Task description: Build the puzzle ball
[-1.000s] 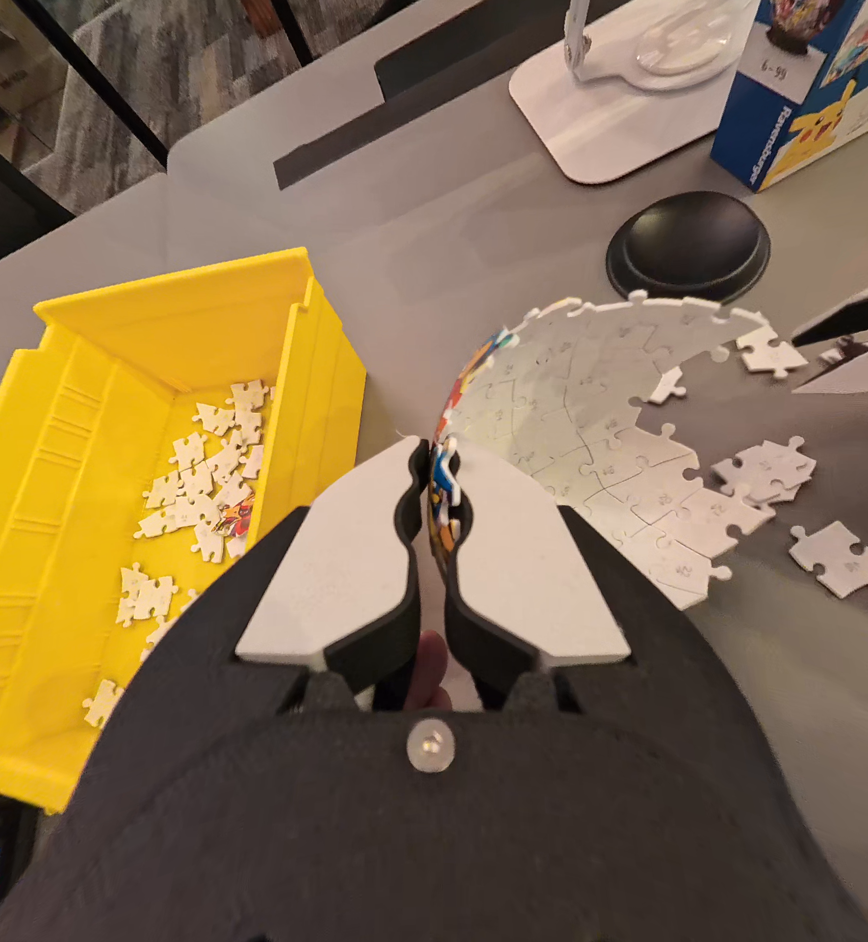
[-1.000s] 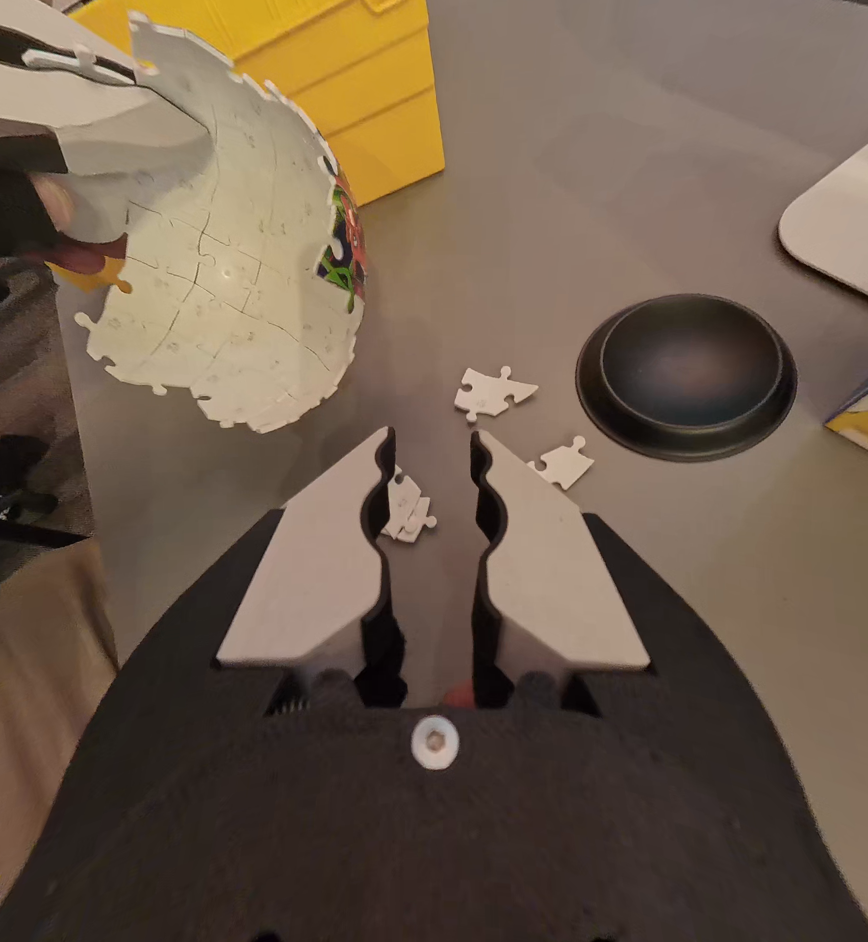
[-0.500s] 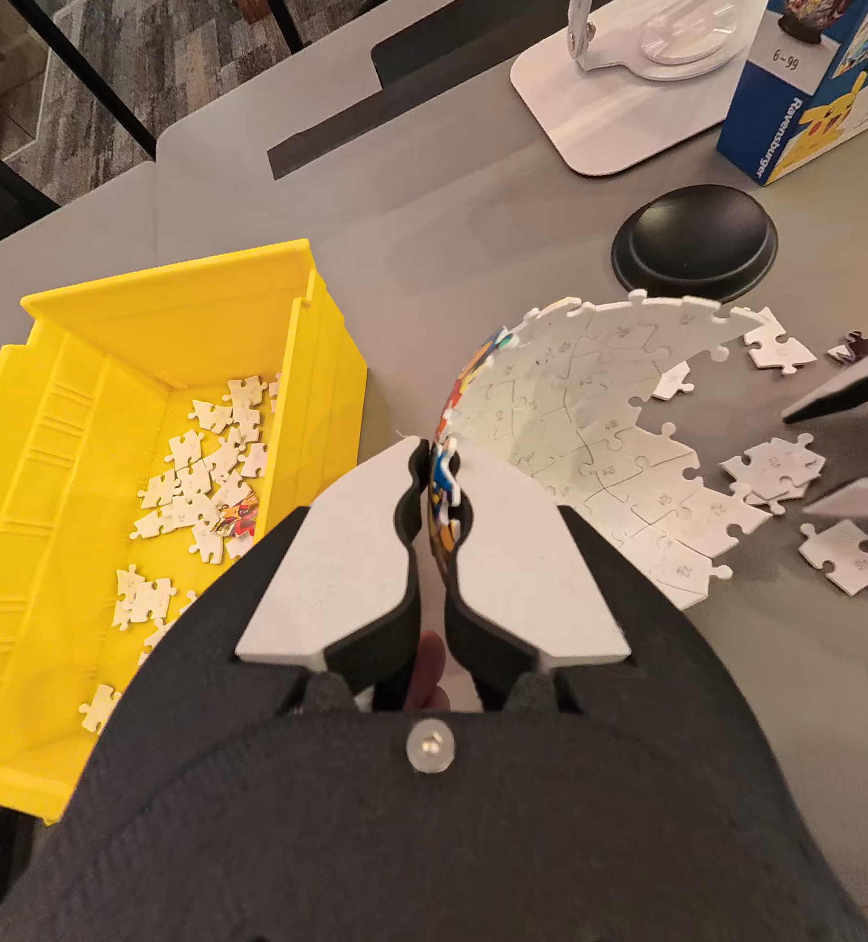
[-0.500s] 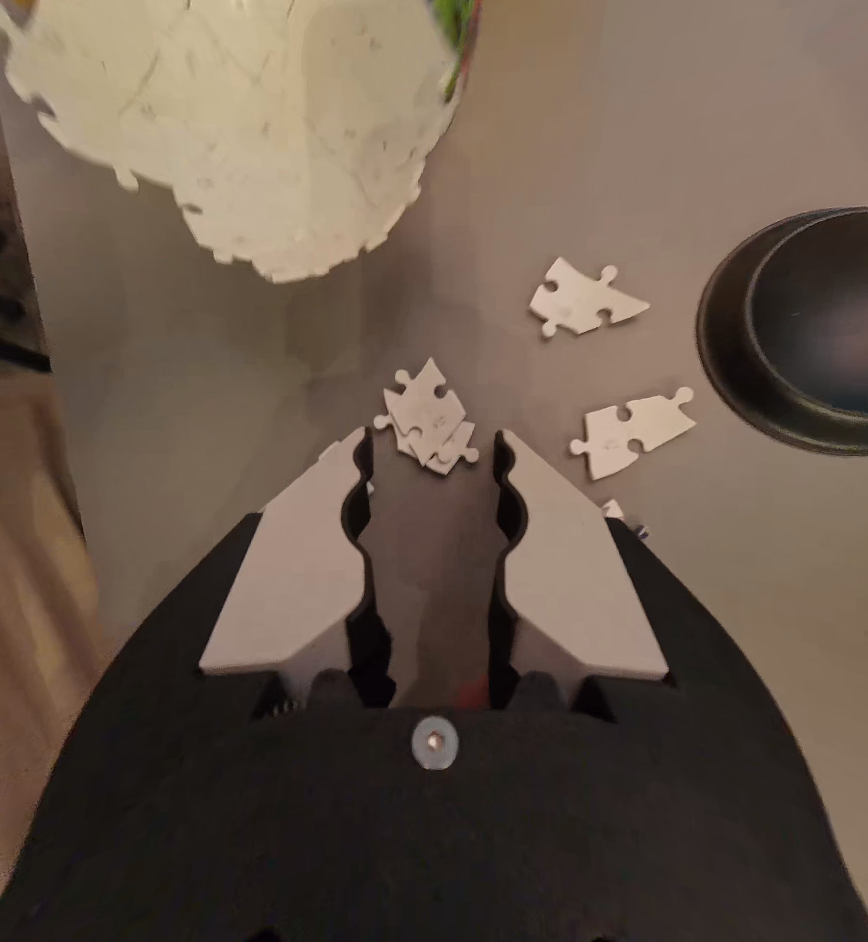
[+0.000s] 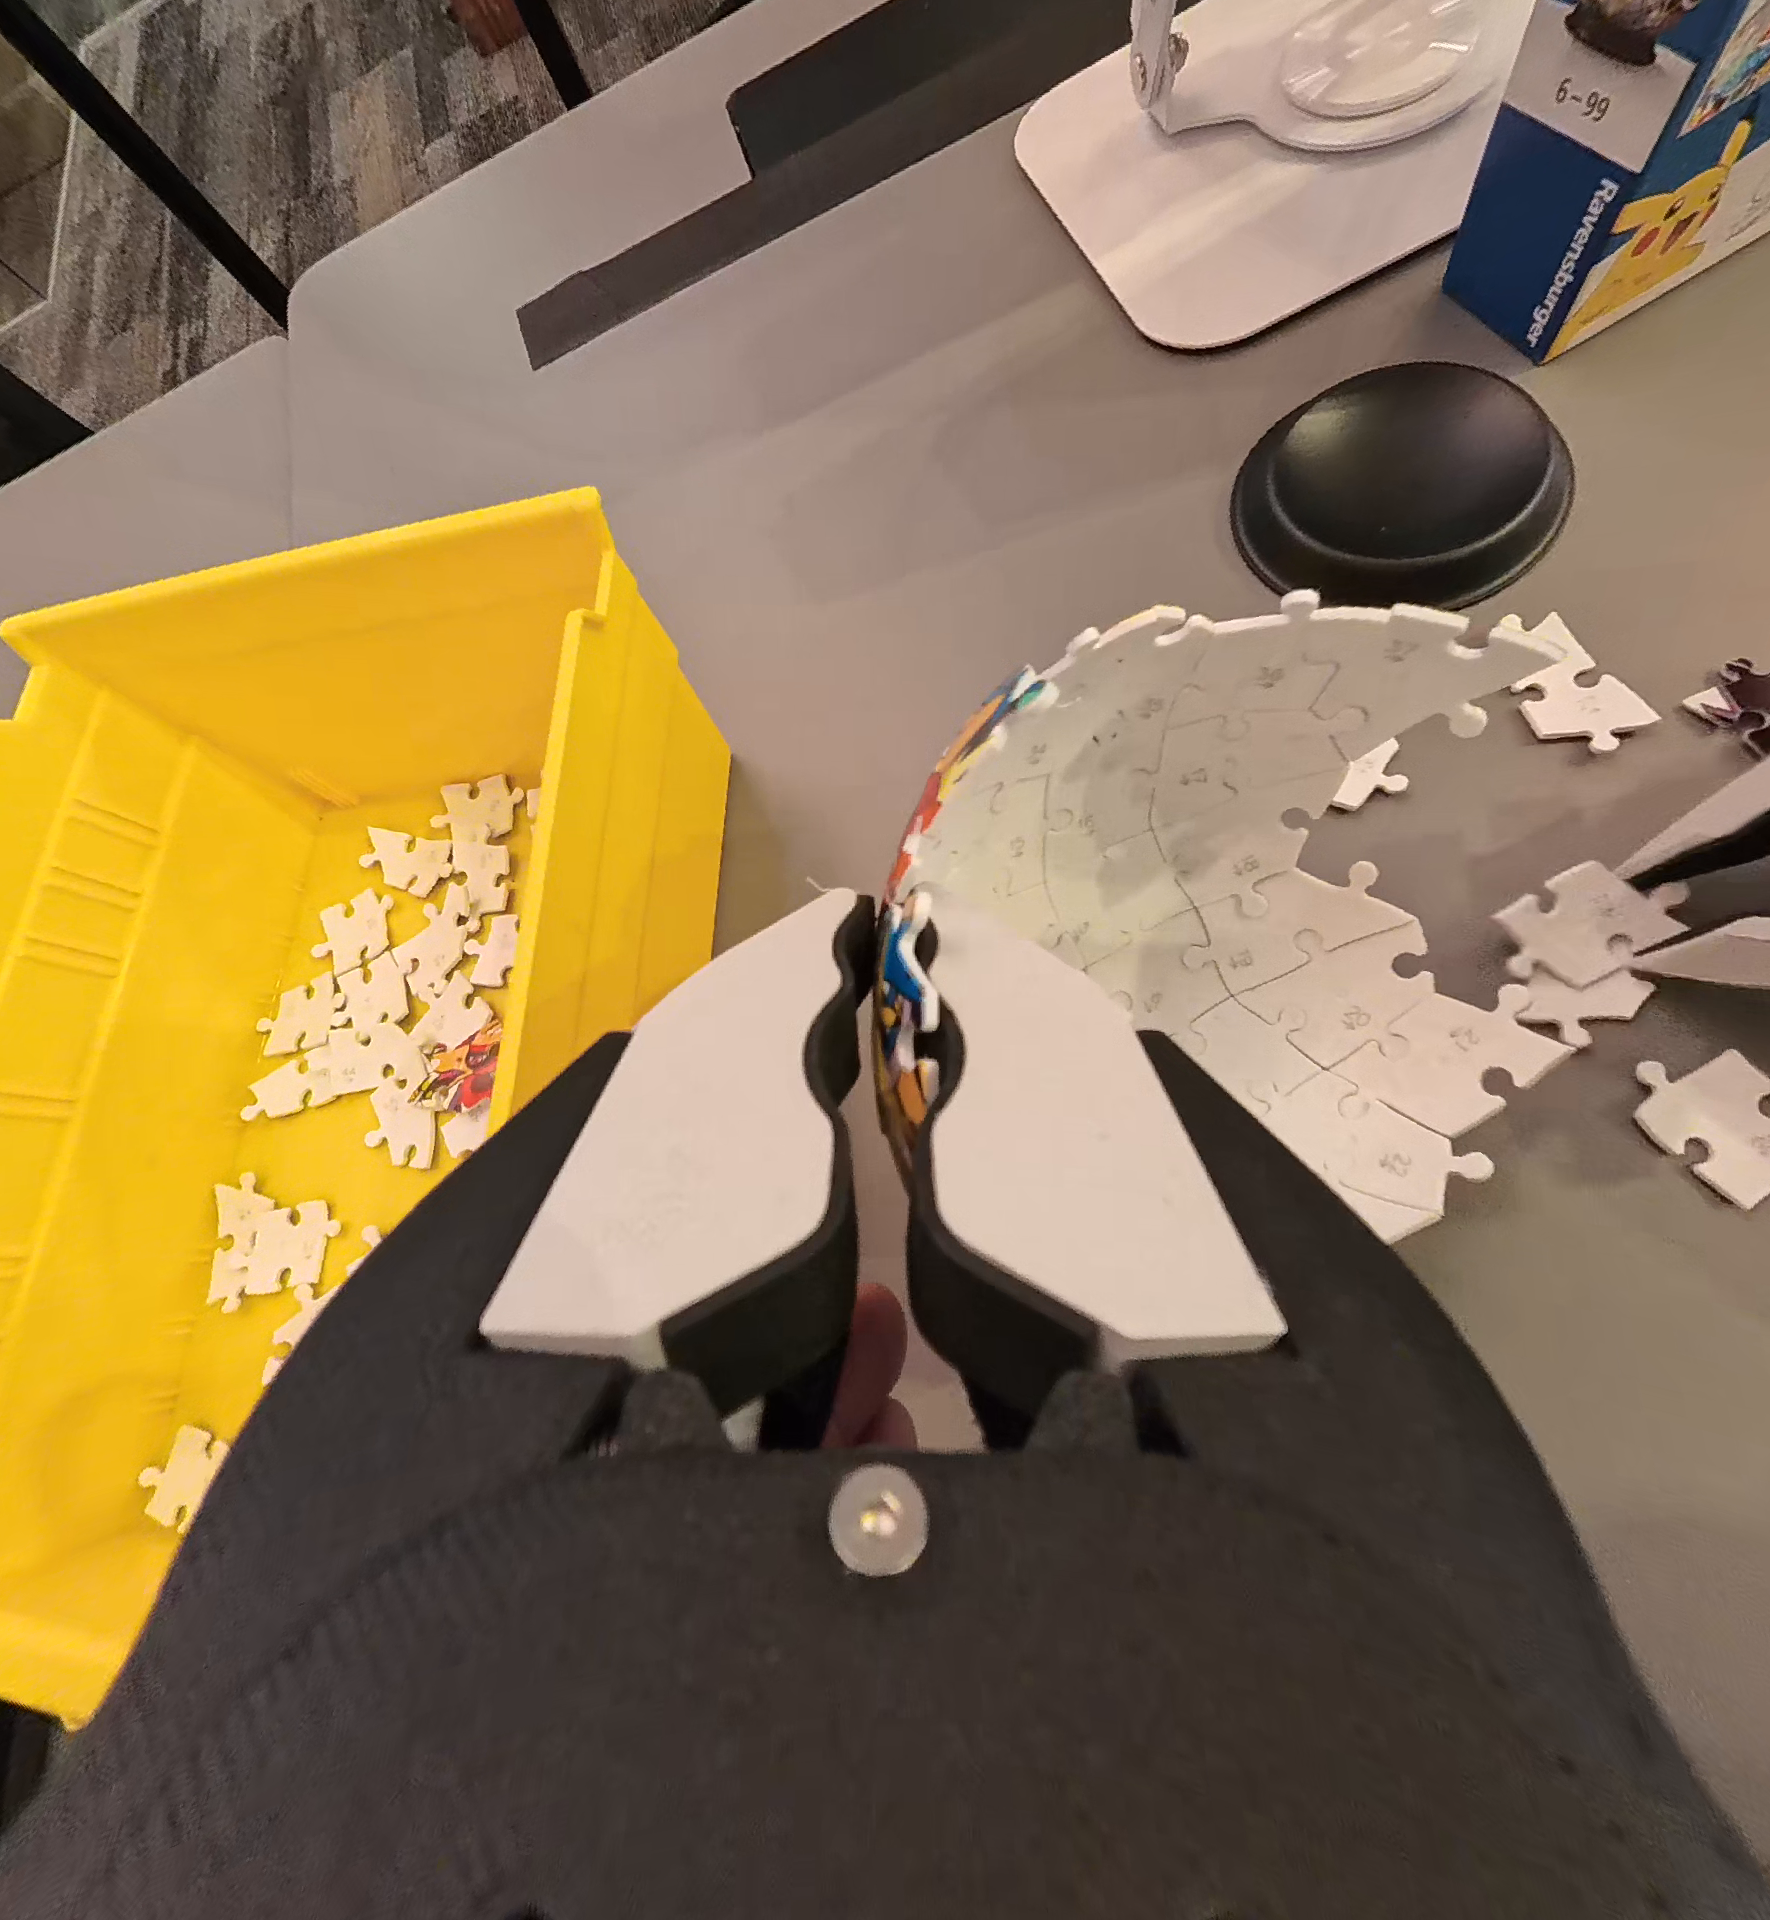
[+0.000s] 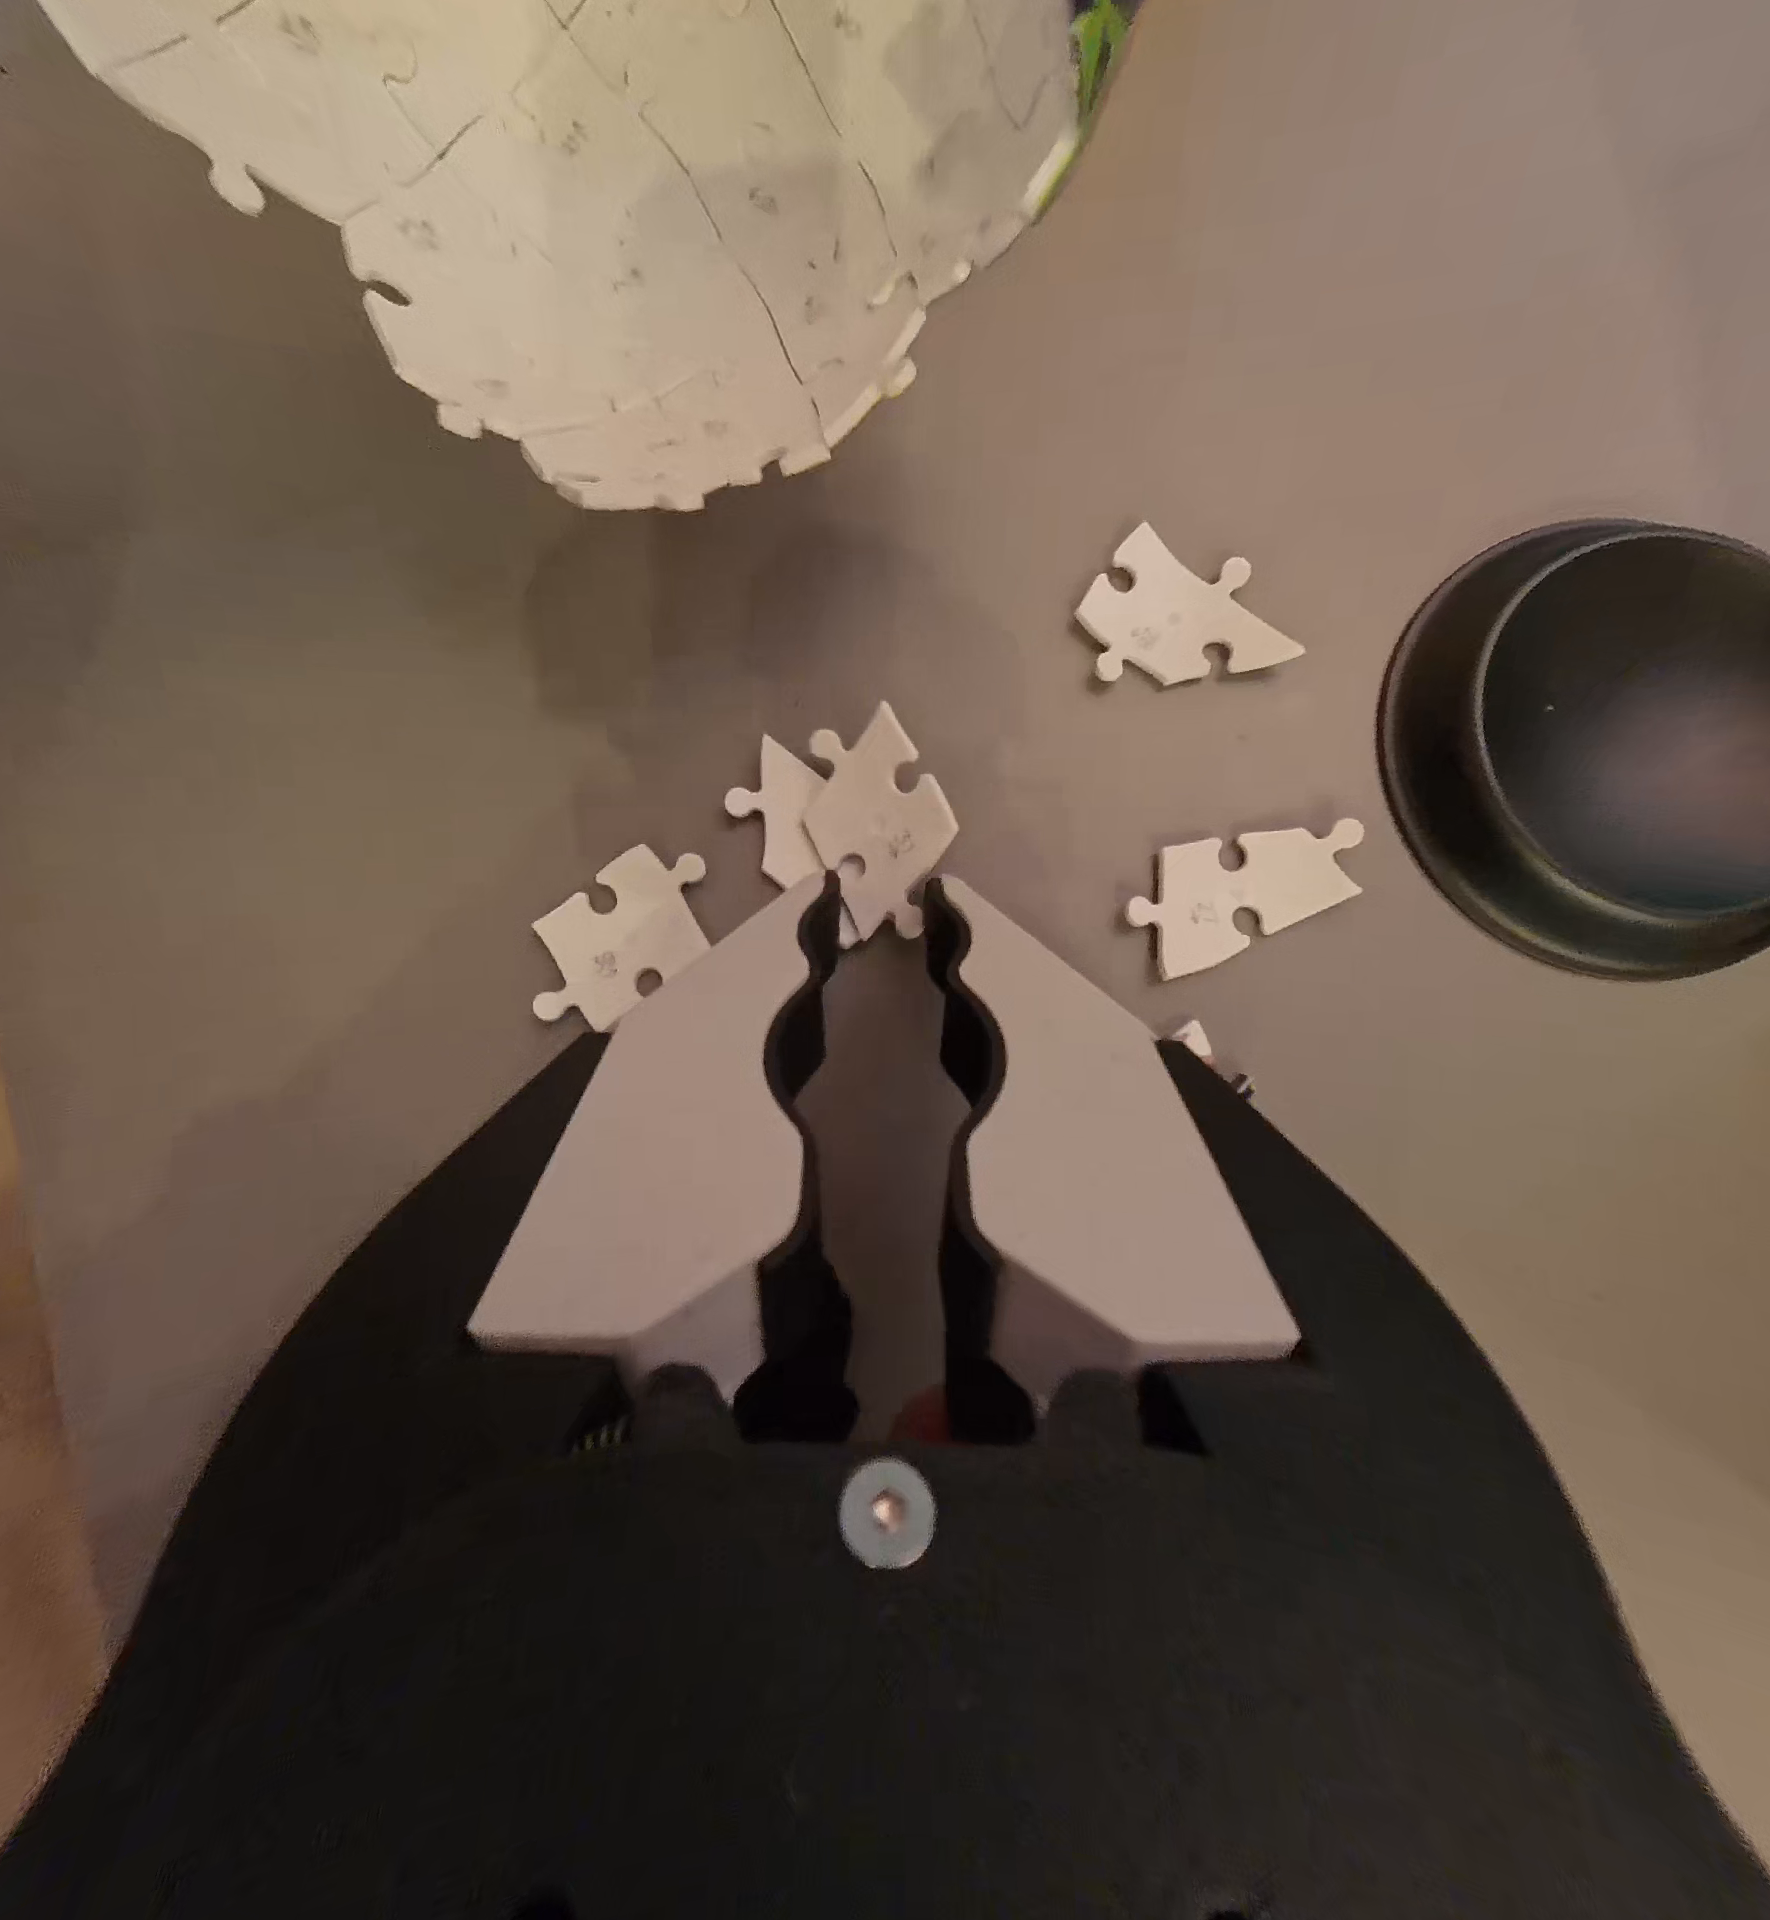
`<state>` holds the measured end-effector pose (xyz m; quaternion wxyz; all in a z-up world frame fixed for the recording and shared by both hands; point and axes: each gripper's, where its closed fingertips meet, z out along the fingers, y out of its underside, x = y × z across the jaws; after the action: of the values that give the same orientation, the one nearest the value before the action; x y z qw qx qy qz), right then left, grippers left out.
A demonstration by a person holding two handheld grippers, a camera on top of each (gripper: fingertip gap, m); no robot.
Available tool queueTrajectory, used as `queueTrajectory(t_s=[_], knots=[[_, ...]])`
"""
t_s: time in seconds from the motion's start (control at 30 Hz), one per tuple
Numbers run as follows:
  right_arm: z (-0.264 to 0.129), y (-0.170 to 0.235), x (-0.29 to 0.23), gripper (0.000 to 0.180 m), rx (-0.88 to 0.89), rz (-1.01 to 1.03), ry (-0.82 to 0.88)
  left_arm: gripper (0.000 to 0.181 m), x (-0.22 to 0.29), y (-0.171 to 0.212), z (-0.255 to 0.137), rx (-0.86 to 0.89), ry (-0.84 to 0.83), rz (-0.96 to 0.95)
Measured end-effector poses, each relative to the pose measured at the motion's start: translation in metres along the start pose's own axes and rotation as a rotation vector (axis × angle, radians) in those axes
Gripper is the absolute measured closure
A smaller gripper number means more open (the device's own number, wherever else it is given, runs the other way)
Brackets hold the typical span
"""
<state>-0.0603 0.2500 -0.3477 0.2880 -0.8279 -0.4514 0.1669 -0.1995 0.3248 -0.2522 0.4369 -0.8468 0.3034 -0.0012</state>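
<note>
The half-built puzzle ball (image 5: 1203, 883) is clamped by the left tool (image 5: 902, 935); the right tool (image 6: 879, 899) is parted around a loose piece (image 6: 881, 821) on the worktop (image 6: 237, 727).

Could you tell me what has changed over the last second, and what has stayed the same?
The right claw has moved forward and down to the loose pieces on the table; its tips now flank the top piece of a small overlapping pair, jaws still apart, nothing gripped yet. Unchanged: the left claw stays clamped on the rim of the half-built puzzle ball, and the yellow bin and black stand have not moved.
</note>
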Motion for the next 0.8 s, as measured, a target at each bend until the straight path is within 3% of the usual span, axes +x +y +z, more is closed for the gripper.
queueTrajectory(t_s=[0.2,0.37,0.47,0.57,0.8], knots=[[-0.018,-0.004,0.0,0.18,0.036,0.063,-0.057,0.177,0.002,0.001,0.001,-0.002,0.005,0.005],[-0.035,0.019,0.014,0.18,-0.04,0.122,-0.068,0.177,0.001,0.001,0.001,0.001,0.003,0.002],[-0.04,0.036,0.011,0.164,-0.118,0.152,-0.118,0.177,0.0,0.001,0.002,-0.001,0.003,-0.002],[-0.041,0.04,0.02,0.139,-0.154,0.117,-0.053,0.177,0.001,0.002,0.002,-0.001,0.005,0.0],[-0.019,-0.01,0.014,0.138,-0.035,-0.004,0.024,0.177,0.002,0.005,0.006,-0.02,0.014,0.004]])
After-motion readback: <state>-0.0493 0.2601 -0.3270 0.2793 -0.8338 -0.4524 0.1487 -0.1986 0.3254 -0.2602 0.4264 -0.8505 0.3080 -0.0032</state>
